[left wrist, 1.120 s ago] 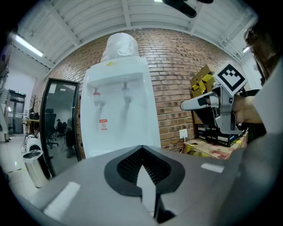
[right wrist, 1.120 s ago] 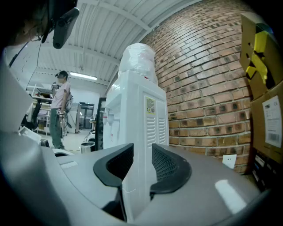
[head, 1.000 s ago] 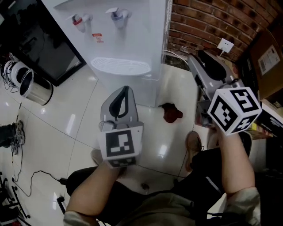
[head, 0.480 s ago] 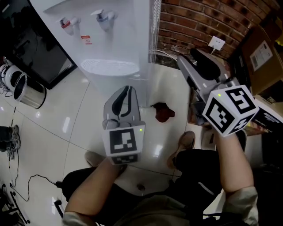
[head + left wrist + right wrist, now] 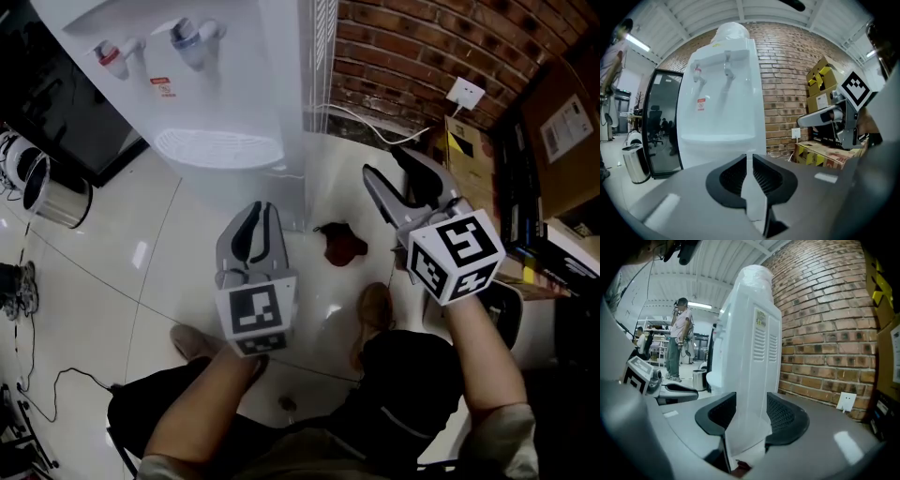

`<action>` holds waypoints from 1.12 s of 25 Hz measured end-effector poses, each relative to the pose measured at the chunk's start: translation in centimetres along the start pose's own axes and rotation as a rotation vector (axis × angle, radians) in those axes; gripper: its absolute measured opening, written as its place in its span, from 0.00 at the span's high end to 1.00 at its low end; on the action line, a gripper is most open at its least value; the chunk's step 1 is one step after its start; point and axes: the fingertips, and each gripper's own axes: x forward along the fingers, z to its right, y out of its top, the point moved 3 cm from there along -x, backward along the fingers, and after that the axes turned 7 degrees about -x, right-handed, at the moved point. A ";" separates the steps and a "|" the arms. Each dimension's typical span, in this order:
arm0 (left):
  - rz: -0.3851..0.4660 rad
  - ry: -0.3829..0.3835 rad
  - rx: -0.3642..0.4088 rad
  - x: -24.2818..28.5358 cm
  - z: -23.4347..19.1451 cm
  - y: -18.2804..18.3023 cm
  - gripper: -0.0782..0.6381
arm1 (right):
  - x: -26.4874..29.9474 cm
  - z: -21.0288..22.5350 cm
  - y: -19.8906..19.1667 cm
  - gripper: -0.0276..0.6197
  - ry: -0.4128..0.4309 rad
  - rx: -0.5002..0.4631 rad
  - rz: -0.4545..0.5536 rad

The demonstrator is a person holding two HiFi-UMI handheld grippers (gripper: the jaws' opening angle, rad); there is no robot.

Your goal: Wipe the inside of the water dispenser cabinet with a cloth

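Observation:
The white water dispenser (image 5: pixel 225 84) stands against the brick wall, with a red and a blue tap on its front; its cabinet front is hidden from the head view. A dark red cloth (image 5: pixel 341 243) lies crumpled on the tiled floor by its right corner. My left gripper (image 5: pixel 260 211) hovers left of the cloth and faces the dispenser (image 5: pixel 722 93). Its jaws are all but shut, having just eased to a thin slit, with nothing in it. My right gripper (image 5: pixel 384 164) stands open to the cloth's right; its jaws have just been widening, empty. The cloth (image 5: pixel 740 467) peeks in below them.
A steel bin (image 5: pixel 52 187) and a dark glass door stand left of the dispenser. Cardboard boxes (image 5: pixel 562 122) are stacked at the right, under a wall socket (image 5: pixel 466 94). My shoes (image 5: pixel 375 305) are on the tiles near the cloth. A person (image 5: pixel 677 338) stands far behind.
Both grippers have come down toward the floor and sit lower in the head view. The right jaws have spread apart. The cloth has stayed on the floor.

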 end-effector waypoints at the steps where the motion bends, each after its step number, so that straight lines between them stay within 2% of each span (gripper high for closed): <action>1: -0.012 0.004 0.002 0.3 0.0 -0.7 0.85 | 0.5 0.1 -1.1 0.63 -0.001 0.002 -0.015; 8: -0.077 -0.007 0.019 2.3 0.4 -4.7 0.81 | 4.3 -0.6 -9.2 0.62 0.011 0.032 -0.111; 16: -0.219 0.059 0.022 3.1 -2.1 -11.3 0.80 | 7.6 -3.1 -18.8 0.57 0.104 0.037 -0.287; 22: -0.273 0.081 0.033 3.3 -3.2 -13.8 0.79 | 9.1 -4.3 -26.4 0.52 0.146 0.045 -0.432; 28: -0.299 0.074 0.030 3.5 -2.9 -15.1 0.79 | 10.0 -5.6 -32.2 0.48 0.186 0.033 -0.550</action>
